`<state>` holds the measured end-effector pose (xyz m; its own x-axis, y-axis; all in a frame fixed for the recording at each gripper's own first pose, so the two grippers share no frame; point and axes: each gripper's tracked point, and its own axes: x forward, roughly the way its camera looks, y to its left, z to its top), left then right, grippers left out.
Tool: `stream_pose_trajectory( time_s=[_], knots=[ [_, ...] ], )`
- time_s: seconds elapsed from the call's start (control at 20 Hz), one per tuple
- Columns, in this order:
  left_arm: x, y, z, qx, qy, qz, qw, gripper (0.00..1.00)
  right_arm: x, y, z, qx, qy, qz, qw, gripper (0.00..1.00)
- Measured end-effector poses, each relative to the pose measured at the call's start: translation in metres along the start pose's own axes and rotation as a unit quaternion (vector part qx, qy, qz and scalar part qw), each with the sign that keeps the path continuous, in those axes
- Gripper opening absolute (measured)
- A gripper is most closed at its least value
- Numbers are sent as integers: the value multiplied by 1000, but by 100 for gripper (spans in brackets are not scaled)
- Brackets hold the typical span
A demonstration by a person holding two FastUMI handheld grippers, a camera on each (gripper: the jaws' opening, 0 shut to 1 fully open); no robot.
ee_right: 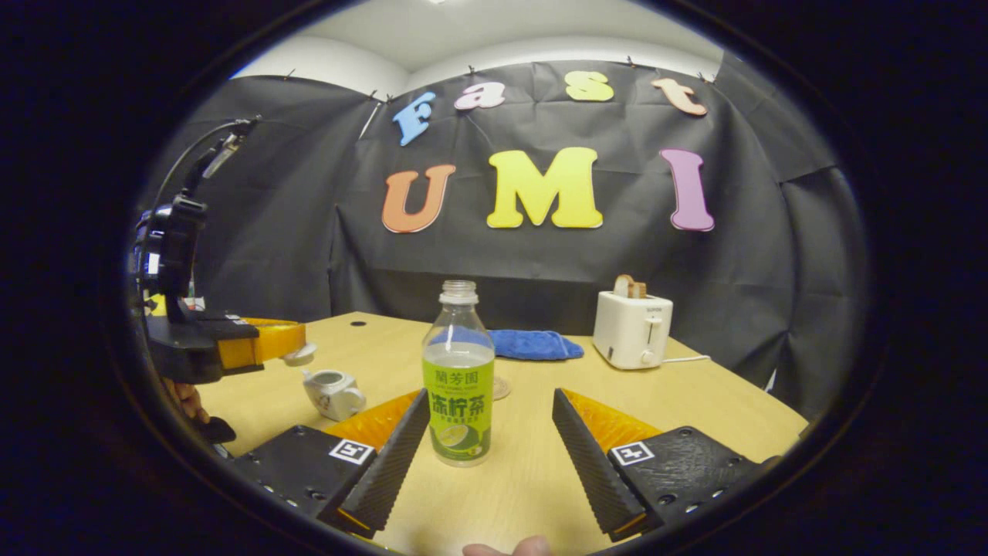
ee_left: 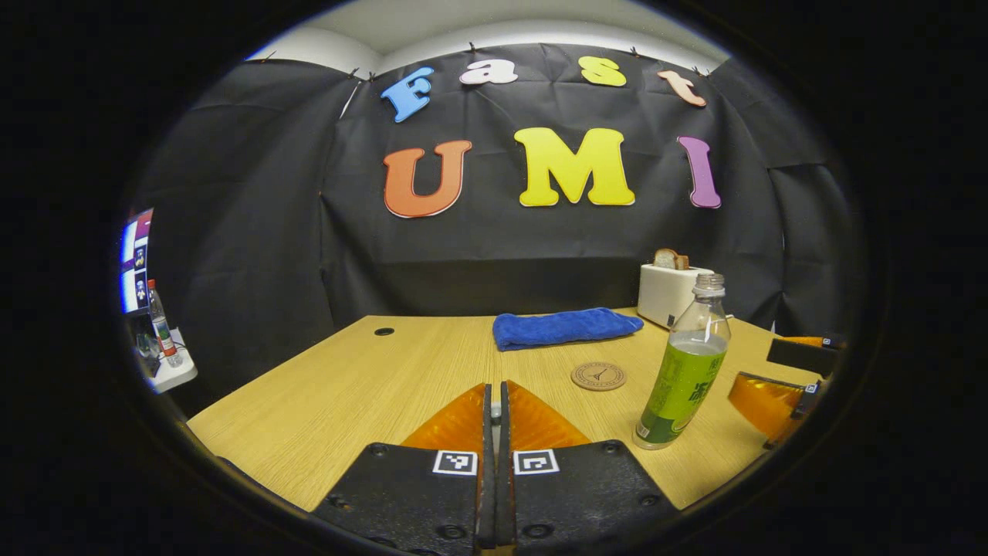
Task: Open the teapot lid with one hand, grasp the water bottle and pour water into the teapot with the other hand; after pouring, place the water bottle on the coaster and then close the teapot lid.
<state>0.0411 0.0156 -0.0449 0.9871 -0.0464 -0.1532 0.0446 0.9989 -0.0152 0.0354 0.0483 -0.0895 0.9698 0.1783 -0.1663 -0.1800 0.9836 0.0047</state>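
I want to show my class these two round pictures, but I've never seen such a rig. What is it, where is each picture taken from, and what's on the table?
There is no robot. A person holds a hand-held gripper in each hand, each with a camera looking along its fingers. The left gripper view looks over the left hand-held gripper, shut on the lid. The right gripper view looks over the right hand-held gripper, open near the bottle. The table holds a teapot, coaster, towel and toaster.

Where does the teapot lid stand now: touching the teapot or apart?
Apart. The right gripper view shows the teapot lid held up at the left claw tip, with a gap above the open teapot.
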Motion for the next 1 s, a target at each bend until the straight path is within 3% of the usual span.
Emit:
stream_pose_trajectory(
  time_s=[0.25,0.65,0.8,1.0],
  knots=[
    [-13,12,1,-12,-8,-1,1000,3,32,17,-10,3,12,7,1000,95],
    [-12,36,-5,-22,-9,2,1000,3,61,27,-19,22,33,-15,999,95],
    [-12,45,-1,-20,-15,6,1000,3,63,31,-20,20,42,-15,999,77],
    [-11,52,-1,-25,-16,0,1000,3,63,38,-10,-90,47,-11,995,72]
  ],
)
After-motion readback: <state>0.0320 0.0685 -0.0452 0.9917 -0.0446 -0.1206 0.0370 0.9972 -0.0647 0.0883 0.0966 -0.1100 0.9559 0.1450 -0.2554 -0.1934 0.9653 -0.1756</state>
